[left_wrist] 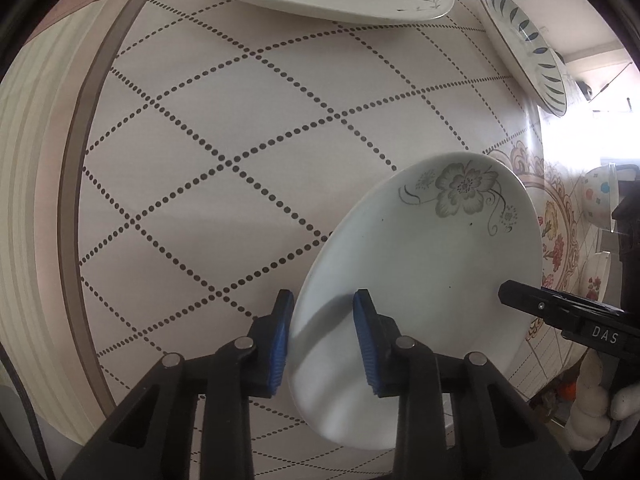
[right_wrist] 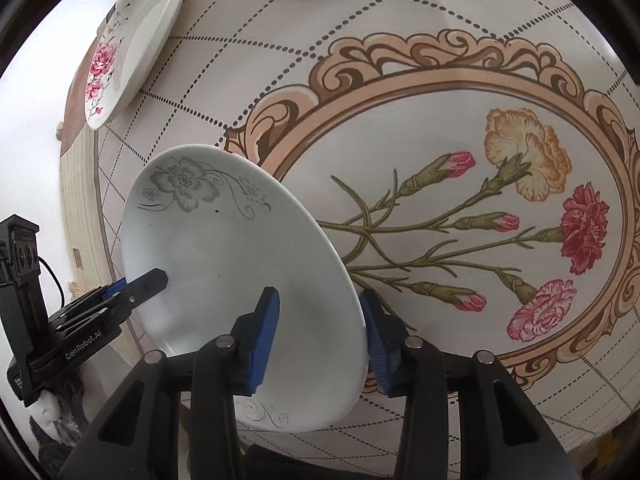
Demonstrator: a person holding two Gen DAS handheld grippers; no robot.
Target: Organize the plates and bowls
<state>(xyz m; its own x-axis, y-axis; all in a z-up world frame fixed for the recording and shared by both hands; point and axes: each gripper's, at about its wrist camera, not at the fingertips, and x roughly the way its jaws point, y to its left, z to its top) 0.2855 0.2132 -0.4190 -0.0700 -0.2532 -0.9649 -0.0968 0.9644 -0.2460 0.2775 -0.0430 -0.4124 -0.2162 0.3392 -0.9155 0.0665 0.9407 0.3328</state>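
Holding one white round plate with a grey flower (left_wrist: 420, 280) from both sides is the step right now. The left gripper (left_wrist: 322, 336) has its blue pads on each side of the plate's near-left rim, one above and one below. The right gripper (right_wrist: 320, 336) sits across the other rim the same way. I cannot tell if either set of pads is pressing yet. The plate looks tipped up over the table (left_wrist: 200, 160) with its dotted cloth. More plates wait nearby: a white plate with pink roses (right_wrist: 132, 44) and a plate with dark blue leaf marks (left_wrist: 524, 44). Next, I think, both sides must squeeze firmly and move together, so the plate does not slip
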